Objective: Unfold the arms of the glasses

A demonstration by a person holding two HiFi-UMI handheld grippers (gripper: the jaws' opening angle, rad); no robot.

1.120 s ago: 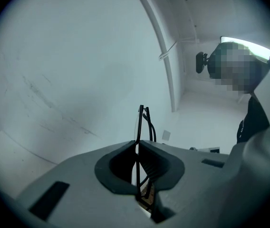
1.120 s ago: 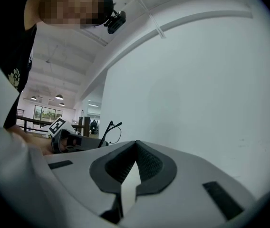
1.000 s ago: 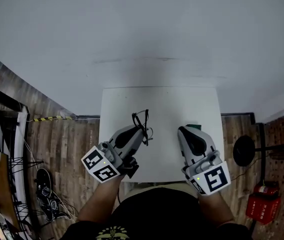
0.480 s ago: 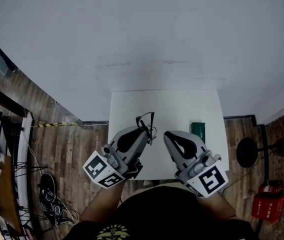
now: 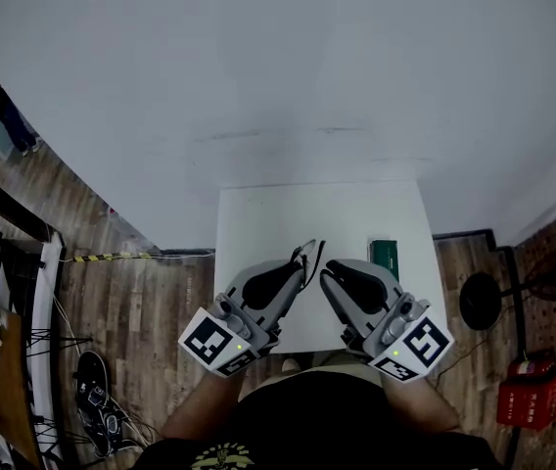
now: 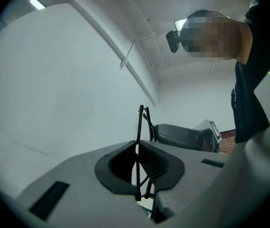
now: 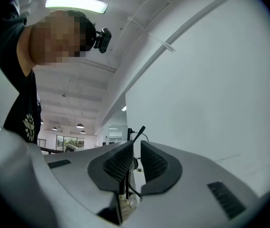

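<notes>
Black glasses point(image 5: 309, 254) hang above the white table point(image 5: 356, 211), and my left gripper point(image 5: 301, 263) is shut on their frame. In the left gripper view the thin frame point(image 6: 141, 120) stands upright, pinched between the pads at the left gripper's tips point(image 6: 138, 145). My right gripper point(image 5: 327, 268) faces it tip to tip. Its jaws have just been opening. In the right gripper view a thin black arm of the glasses point(image 7: 138, 132) runs through the gap of the right gripper point(image 7: 136, 149), and the pads stand apart from it.
A green box point(image 5: 386, 254) lies on the table's right side. On the wooden floor to the right are a black round stand point(image 5: 479, 302) and a red object point(image 5: 525, 400). Shoes point(image 5: 92, 380) lie at the left.
Both grippers have come together over the table's front middle. The right gripper moved left to the glasses. The left gripper carried the glasses right and turned them.
</notes>
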